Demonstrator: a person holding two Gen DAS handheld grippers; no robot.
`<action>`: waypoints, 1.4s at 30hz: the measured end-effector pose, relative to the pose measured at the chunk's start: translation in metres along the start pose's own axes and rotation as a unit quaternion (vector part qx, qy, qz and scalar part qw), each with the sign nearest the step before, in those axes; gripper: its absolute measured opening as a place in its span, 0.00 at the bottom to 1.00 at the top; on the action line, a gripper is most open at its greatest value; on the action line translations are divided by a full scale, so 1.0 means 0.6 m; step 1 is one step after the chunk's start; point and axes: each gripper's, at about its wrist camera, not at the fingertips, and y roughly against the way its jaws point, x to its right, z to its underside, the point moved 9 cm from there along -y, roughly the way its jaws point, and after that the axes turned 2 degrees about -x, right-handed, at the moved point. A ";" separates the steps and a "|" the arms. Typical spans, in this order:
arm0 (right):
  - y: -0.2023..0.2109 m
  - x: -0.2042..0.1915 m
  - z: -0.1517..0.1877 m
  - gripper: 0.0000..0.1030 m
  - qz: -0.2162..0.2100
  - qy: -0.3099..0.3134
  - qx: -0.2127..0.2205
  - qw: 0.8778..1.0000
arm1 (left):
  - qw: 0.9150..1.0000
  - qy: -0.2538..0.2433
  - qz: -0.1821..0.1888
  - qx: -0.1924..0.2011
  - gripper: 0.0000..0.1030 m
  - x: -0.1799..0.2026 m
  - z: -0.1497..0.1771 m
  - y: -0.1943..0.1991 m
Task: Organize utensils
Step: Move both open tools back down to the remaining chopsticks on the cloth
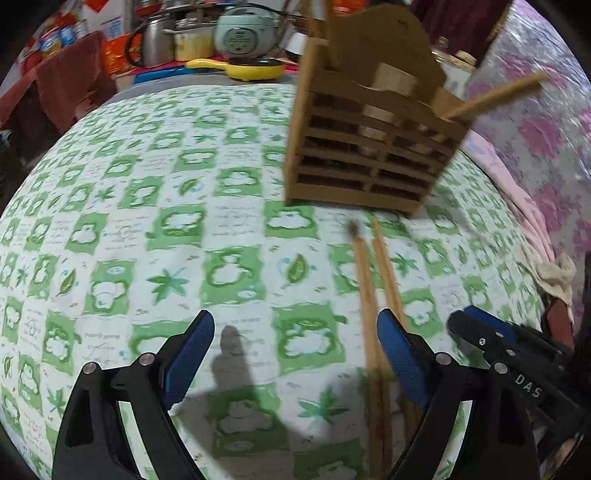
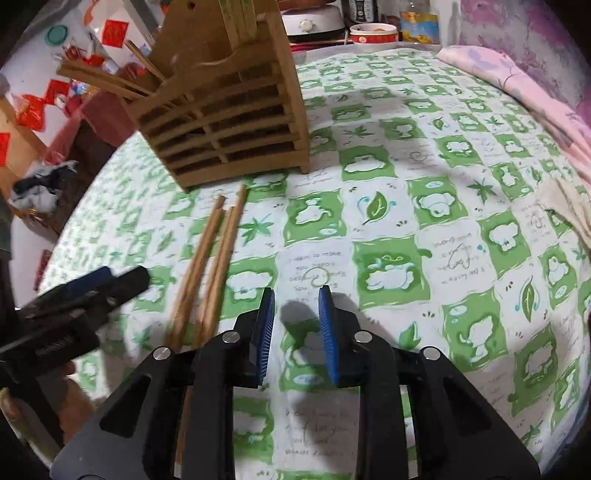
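Note:
A wooden slatted utensil holder (image 1: 369,147) stands on the green-and-white checked tablecloth (image 1: 166,229); it also shows in the right wrist view (image 2: 225,122) with chopsticks leaning out of it. Wooden chopsticks (image 1: 373,295) lie loose on the cloth in front of the holder, also in the right wrist view (image 2: 210,258). My left gripper (image 1: 295,332) is open and empty, its right finger beside the chopsticks. My right gripper (image 2: 297,310) is open and empty, just right of the chopsticks. The right gripper shows in the left view (image 1: 495,339); the left gripper shows in the right view (image 2: 92,288).
A yellow pan (image 1: 251,68), a rice cooker (image 1: 245,33) and pots crowd the far edge of the table. A pink floral cloth (image 2: 524,85) and a beige rag (image 2: 569,210) lie along the right edge. A bowl (image 2: 373,35) sits at the back.

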 end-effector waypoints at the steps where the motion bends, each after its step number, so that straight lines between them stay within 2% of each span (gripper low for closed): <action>1: 0.004 -0.002 0.002 0.26 -0.014 0.000 -0.001 1.000 | 1.000 -0.005 0.006 -0.003 0.85 0.006 0.002 -0.002; 3: 0.013 0.001 0.005 0.29 -0.022 -0.002 0.004 1.000 | 1.000 -0.016 0.009 -0.013 0.85 0.014 0.008 -0.009; 6: 0.014 0.013 0.001 0.34 -0.027 -0.020 0.006 0.999 | 0.999 -0.025 -0.009 -0.028 0.85 0.014 0.015 -0.026; 12: 0.011 0.007 -0.002 0.36 -0.027 -0.022 0.004 0.999 | 0.998 -0.022 -0.049 -0.023 0.85 -0.006 0.008 -0.036; 16: 0.011 0.008 -0.002 0.36 -0.029 -0.020 0.005 0.999 | 0.999 -0.006 -0.027 -0.020 0.85 -0.012 0.004 -0.029; 19: 0.014 0.014 -0.003 0.36 -0.031 -0.028 0.007 0.999 | 0.999 -0.016 -0.014 -0.024 0.85 -0.001 0.005 -0.030; 21: 0.015 0.019 -0.005 0.37 -0.033 -0.035 0.008 0.999 | 0.998 -0.036 -0.035 -0.025 0.85 0.006 0.007 -0.036; 23: 0.015 0.021 -0.005 0.39 -0.033 -0.038 0.008 0.999 | 0.997 -0.047 -0.056 -0.021 0.89 0.010 0.007 -0.040; 25: 0.015 0.021 -0.006 0.39 -0.032 -0.039 0.008 0.999 | 0.996 -0.032 -0.079 -0.018 0.89 -0.008 0.001 -0.042; 26: 0.014 0.021 -0.006 0.39 -0.032 -0.039 0.008 0.999 | 0.994 -0.020 -0.102 -0.023 0.89 -0.027 -0.001 -0.048; 29: 0.015 0.022 -0.007 0.40 -0.032 -0.039 0.009 0.999 | 0.996 0.009 -0.093 -0.017 0.87 -0.047 -0.010 -0.041; 31: 0.015 0.021 -0.007 0.40 -0.033 -0.039 0.010 0.999 | 0.998 0.025 -0.061 -0.013 0.86 -0.049 -0.013 -0.030; 33: 0.016 0.020 -0.007 0.40 -0.033 -0.038 0.010 0.999 | 0.999 0.021 -0.024 -0.013 0.86 -0.035 -0.012 -0.021; 35: 0.016 0.021 -0.007 0.40 -0.033 -0.038 0.011 0.999 | 1.000 0.002 -0.013 -0.015 0.86 -0.018 -0.007 -0.019; 37: 0.016 0.021 -0.007 0.40 -0.033 -0.039 0.011 0.999 | 0.998 -0.032 -0.047 -0.024 0.86 -0.002 0.004 -0.030; 38: 0.016 0.022 -0.007 0.40 -0.033 -0.040 0.011 0.999 | 0.995 -0.051 -0.086 -0.025 0.86 -0.003 0.007 -0.036; 40: 0.017 0.022 -0.007 0.40 -0.034 -0.042 0.012 0.998 | 0.993 -0.054 -0.107 -0.019 0.83 -0.011 0.007 -0.033; 42: 0.018 0.024 -0.007 0.41 -0.036 -0.046 0.012 0.998 | 0.983 -0.030 -0.179 0.004 0.82 -0.060 -0.005 -0.019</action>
